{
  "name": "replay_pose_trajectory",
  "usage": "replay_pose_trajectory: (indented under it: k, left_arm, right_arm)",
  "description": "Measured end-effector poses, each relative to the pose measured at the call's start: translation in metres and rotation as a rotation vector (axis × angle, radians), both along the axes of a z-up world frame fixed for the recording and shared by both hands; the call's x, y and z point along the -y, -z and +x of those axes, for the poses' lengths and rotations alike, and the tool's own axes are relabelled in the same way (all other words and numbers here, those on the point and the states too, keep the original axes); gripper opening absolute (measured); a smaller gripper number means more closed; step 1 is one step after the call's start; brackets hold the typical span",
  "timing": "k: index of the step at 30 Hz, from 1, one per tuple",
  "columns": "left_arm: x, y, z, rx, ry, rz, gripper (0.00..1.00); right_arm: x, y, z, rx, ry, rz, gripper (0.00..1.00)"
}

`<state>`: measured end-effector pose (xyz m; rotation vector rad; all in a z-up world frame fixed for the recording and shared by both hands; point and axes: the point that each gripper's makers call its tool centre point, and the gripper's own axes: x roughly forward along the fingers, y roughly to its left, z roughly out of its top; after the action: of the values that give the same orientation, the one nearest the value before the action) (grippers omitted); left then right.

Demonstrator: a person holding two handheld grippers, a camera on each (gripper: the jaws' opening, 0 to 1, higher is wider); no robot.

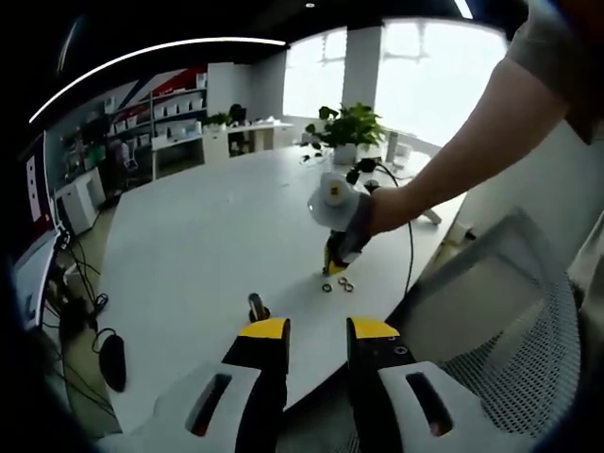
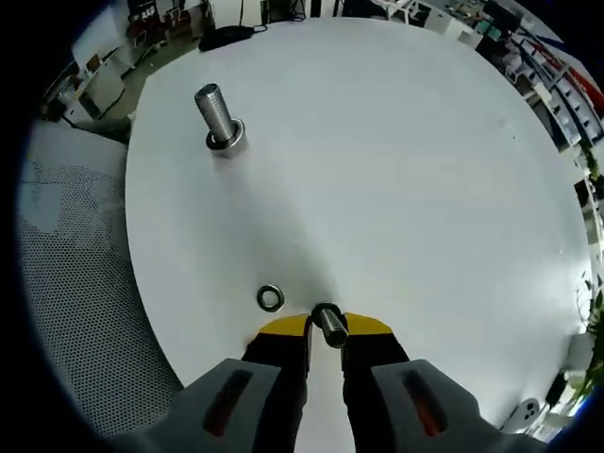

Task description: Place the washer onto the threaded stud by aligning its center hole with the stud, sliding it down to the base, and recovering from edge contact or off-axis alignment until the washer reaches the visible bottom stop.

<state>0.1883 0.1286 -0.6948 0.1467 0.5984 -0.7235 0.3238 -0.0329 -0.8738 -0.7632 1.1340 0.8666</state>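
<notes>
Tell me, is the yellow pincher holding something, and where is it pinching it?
The right gripper pinches a small metal ring, likely a washer, by its rim, edge-up between the jaw tips. The left gripper holds nothing; its jaws stand open.

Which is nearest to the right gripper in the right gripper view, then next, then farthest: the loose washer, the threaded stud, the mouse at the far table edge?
From the right gripper:
1. Loose washer, flat on the table just left of the jaw tips.
2. Threaded stud, upright, farther off toward the upper left.
3. Mouse, dark, at the table's far edge beyond the stud.
</notes>
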Motion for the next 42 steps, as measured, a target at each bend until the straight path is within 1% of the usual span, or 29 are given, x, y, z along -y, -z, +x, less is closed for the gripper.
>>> replay_pose_trajectory:
  k: [5,8,9,11,13,19,22,24,27,30,32,35,37,40,42]
  left_arm:
    - [0.001,-0.001,0.000,0.001,0.004,-0.004,0.22]
    - [0.002,0.000,-0.001,-0.006,0.010,-0.008,0.22]
    - [0.002,0.000,-0.001,-0.007,0.008,-0.007,0.22]
    - [0.001,0.001,0.000,-0.010,0.004,-0.008,0.22]
    - [0.001,0.000,0.000,-0.009,0.002,-0.011,0.22]
    - [0.001,-0.001,0.000,-0.001,0.004,-0.013,0.22]
    - [0.002,-0.002,0.000,0.000,0.006,-0.015,0.22]
    - [0.002,-0.001,-0.001,-0.004,0.008,-0.014,0.22]
    - [0.002,-0.002,-0.001,0.000,0.010,-0.015,0.22]
    - [0.002,-0.001,-0.001,-0.007,0.013,-0.015,0.22]
    - [0.003,0.001,-0.002,-0.011,0.017,-0.011,0.22]
    - [0.003,0.000,-0.002,-0.007,0.015,-0.009,0.22]
    - [0.002,0.000,-0.002,-0.009,0.013,-0.010,0.22]
    - [0.002,0.001,-0.002,-0.012,0.016,-0.008,0.22]
    - [0.003,0.001,-0.003,-0.012,0.021,-0.006,0.22]
  right_arm:
    - [0.000,0.000,0.000,0.008,0.031,0.009,0.15]
    - [0.006,0.005,-0.004,-0.004,0.039,-0.005,0.15]
    - [0.005,0.003,-0.002,0.008,0.058,0.011,0.15]
    - [0.007,0.002,-0.002,0.009,0.074,0.006,0.18]
    - [0.009,0.001,-0.003,0.016,0.079,0.003,0.24]
    - [0.013,-0.010,-0.017,0.008,0.085,0.017,0.23]
    - [0.018,-0.013,-0.021,0.018,0.095,0.013,0.24]
    - [0.021,-0.012,-0.029,-0.008,0.127,0.026,0.24]
    - [0.026,-0.010,-0.036,-0.015,0.132,0.020,0.24]
    - [0.027,-0.009,-0.041,-0.027,0.132,0.025,0.24]
    - [0.027,-0.008,-0.046,-0.042,0.129,0.024,0.24]
    - [0.022,-0.006,-0.051,-0.063,0.139,0.044,0.24]
    - [0.012,-0.006,-0.058,-0.071,0.137,0.065,0.24]
    - [0.005,-0.003,-0.064,-0.078,0.119,0.058,0.24]
    - [0.004,0.000,-0.065,-0.083,0.108,0.042,0.24]
